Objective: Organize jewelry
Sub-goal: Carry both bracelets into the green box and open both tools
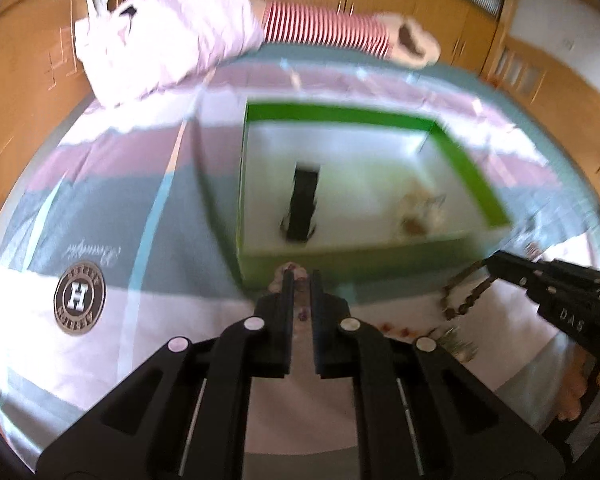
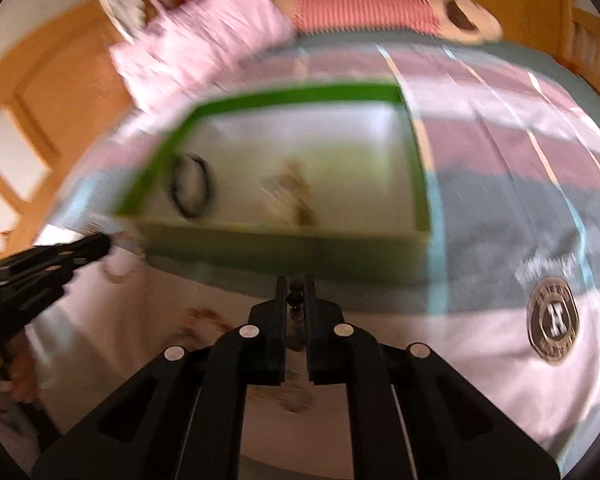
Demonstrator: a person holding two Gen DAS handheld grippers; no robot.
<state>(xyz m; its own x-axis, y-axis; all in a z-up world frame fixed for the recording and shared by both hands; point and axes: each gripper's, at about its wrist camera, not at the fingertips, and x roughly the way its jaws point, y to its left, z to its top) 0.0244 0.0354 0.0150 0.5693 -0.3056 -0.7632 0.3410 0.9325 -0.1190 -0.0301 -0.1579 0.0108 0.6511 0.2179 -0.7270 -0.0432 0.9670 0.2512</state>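
both your grippers are clamped on beads: left gripper (image 1: 300,280) on a pale bracelet (image 1: 290,270), right gripper (image 2: 296,286) on a dark bead strand (image 1: 466,294), both aimed at the green box (image 1: 356,258) for drop-in.

Round dark badge with pale ring (image 1: 79,298) printed on the striped pink, grey and white bedspread (image 1: 112,208): 1 big white "H" in the middle, seen upside down; ring lettering too blurred to read. Cursive script above it, unreadable. Right wrist view shows same badge, "H" clear, rest smeared. Black plastic right gripper (image 1: 490,266): white "DAS" on its side.
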